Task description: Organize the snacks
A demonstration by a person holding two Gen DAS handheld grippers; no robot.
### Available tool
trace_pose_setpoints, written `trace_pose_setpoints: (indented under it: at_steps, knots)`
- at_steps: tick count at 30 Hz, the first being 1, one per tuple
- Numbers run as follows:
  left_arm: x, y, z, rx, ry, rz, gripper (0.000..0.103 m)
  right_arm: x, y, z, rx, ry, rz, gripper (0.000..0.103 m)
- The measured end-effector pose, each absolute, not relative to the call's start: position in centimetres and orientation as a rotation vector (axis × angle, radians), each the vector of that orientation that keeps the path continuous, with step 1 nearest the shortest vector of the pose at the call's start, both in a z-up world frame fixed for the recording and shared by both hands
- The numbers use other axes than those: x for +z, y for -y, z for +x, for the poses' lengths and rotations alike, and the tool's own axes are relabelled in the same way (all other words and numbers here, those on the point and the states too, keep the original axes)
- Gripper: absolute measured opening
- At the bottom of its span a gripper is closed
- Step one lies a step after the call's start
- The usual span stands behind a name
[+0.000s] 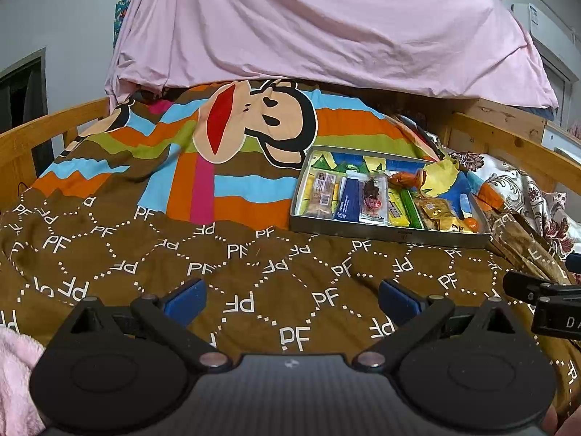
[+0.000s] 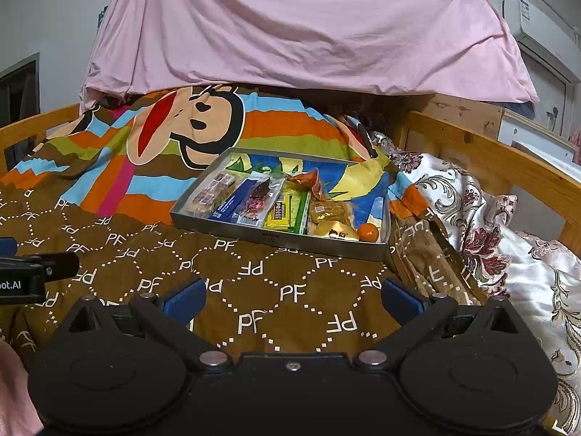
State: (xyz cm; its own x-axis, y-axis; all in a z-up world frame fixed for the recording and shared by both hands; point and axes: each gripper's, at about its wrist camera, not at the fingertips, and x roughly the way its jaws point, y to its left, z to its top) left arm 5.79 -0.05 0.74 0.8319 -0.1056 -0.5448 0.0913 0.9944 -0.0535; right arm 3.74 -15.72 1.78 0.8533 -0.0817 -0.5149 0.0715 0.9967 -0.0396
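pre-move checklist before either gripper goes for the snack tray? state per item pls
1. Left gripper open, nothing between the fingers: ok.
2. Right gripper open, nothing between the fingers: ok.
3. Tray in view of both cameras, ahead and to the right: ok.
4. Snacks inside the tray, none seen on the brown quilt in front: ok.
5. Tray sitting level: not ok, it rests on rumpled bedding and looks slightly tilted.
6. Small orange fruit loose in the tray's near right corner, could roll: cannot tell.
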Motion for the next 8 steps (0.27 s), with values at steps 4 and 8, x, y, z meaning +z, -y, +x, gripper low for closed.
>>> trace_pose_setpoints:
  at_steps: [4, 8]
  knots:
    - [0.76, 0.07, 5.8, -0.103, -0.579, -0.026, 0.103, 1.82, 15.71, 3.8, -0.081, -0.544, -0.019, 0.102]
    - [0.76, 0.09, 5.81, -0.103, -0.579, -0.026, 0.103, 1.68, 15.69, 3.71, -0.08, -0.545, -0.021, 0.102]
